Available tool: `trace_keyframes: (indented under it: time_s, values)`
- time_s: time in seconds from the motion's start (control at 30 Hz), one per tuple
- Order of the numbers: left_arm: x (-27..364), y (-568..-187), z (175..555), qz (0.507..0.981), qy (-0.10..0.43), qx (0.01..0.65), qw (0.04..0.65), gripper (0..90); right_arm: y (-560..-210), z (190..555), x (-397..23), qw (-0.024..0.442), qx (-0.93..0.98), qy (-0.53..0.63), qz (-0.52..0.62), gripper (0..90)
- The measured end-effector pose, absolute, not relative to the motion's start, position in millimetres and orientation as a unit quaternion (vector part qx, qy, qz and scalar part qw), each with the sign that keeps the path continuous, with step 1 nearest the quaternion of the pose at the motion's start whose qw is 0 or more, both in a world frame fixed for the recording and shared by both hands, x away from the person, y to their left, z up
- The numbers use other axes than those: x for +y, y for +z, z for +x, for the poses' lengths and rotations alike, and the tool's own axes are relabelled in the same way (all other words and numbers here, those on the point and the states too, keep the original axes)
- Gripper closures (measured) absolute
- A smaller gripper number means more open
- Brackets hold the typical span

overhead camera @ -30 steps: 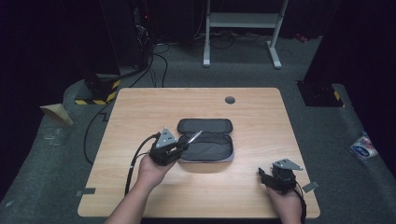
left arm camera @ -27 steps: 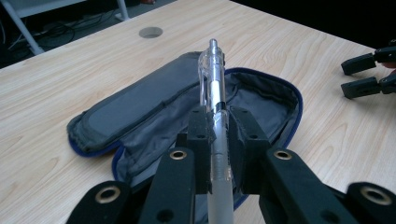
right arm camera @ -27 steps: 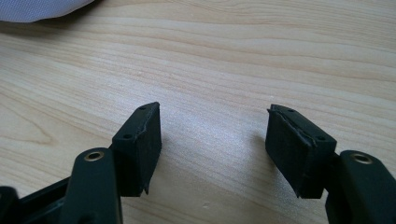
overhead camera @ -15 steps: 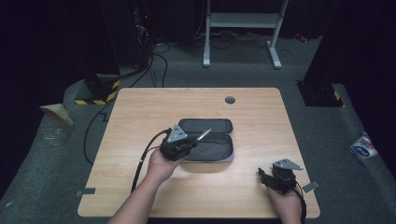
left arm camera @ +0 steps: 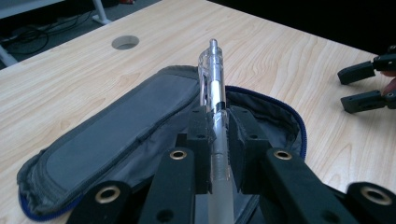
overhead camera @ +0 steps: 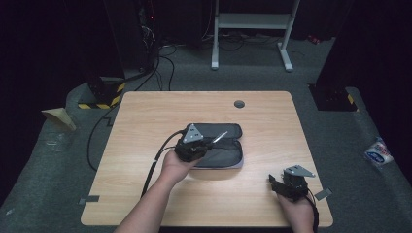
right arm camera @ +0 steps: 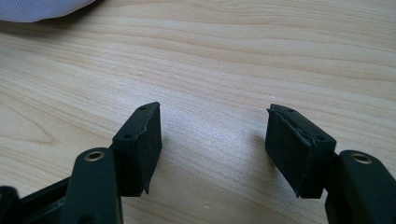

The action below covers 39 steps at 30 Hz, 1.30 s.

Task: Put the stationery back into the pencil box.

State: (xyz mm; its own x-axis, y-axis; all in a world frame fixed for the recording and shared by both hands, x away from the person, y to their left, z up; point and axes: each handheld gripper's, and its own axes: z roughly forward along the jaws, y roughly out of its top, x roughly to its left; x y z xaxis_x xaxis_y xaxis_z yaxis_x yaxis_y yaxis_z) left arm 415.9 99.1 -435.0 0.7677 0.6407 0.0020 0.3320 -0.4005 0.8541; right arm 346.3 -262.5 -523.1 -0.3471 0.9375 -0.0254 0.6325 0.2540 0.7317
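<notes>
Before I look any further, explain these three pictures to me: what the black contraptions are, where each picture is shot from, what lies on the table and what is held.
No machine here: a person holds hand-worked tongs in each hand. One picture looks down from above the wooden table. The other two come from small cameras riding on each pair of tongs, looking along their black jaws. On the table lies an open grey pencil case with a blue zip edge. The left tongs are closed on a clear pen, held over the case. The right tongs sit near the table's front right corner, jaws apart, holding nothing.
</notes>
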Motion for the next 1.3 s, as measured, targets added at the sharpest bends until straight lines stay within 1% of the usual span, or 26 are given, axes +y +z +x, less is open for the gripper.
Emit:
trace_keyframes:
  time_s: [0.17,0.33,0.4,0.53,0.97,1.13,1.17,1.23,1.3]
  values:
    - [96.0,-439.9,421.7,0.819,0.155,0.297,0.465,79.2,-523.0,346.2,-262.4,0.237,0.755,0.321,0.520,36.0]
    - [91.5,-449.1,426.4,0.828,0.153,0.297,0.451,79.1,-523.0,346.0,-262.1,0.238,0.755,0.320,0.520,36.0]
    - [89.5,-452.4,427.4,0.828,0.143,0.299,0.452,79.2,-523.0,345.7,-261.8,0.237,0.754,0.320,0.522,36.0]
    - [84.4,-457.0,427.3,0.837,0.146,0.293,0.439,79.2,-523.0,345.7,-261.8,0.237,0.754,0.320,0.522,36.1]
    - [84.4,-469.5,432.5,0.846,0.130,0.312,0.413,79.2,-522.9,345.4,-261.4,0.238,0.754,0.319,0.522,36.1]
    - [84.7,-472.2,438.1,0.846,0.109,0.323,0.409,78.7,-522.9,345.4,-261.3,0.239,0.755,0.319,0.520,36.1]
    - [84.6,-472.4,438.8,0.845,0.110,0.326,0.410,77.4,-522.9,345.4,-261.4,0.240,0.756,0.319,0.519,36.1]
    - [84.3,-471.6,440.3,0.841,0.112,0.334,0.411,67.6,-522.9,345.4,-261.4,0.239,0.755,0.319,0.521,36.1]
    - [85.1,-470.9,440.7,0.837,0.114,0.336,0.415,66.4,-522.9,345.5,-261.5,0.239,0.755,0.319,0.520,36.1]
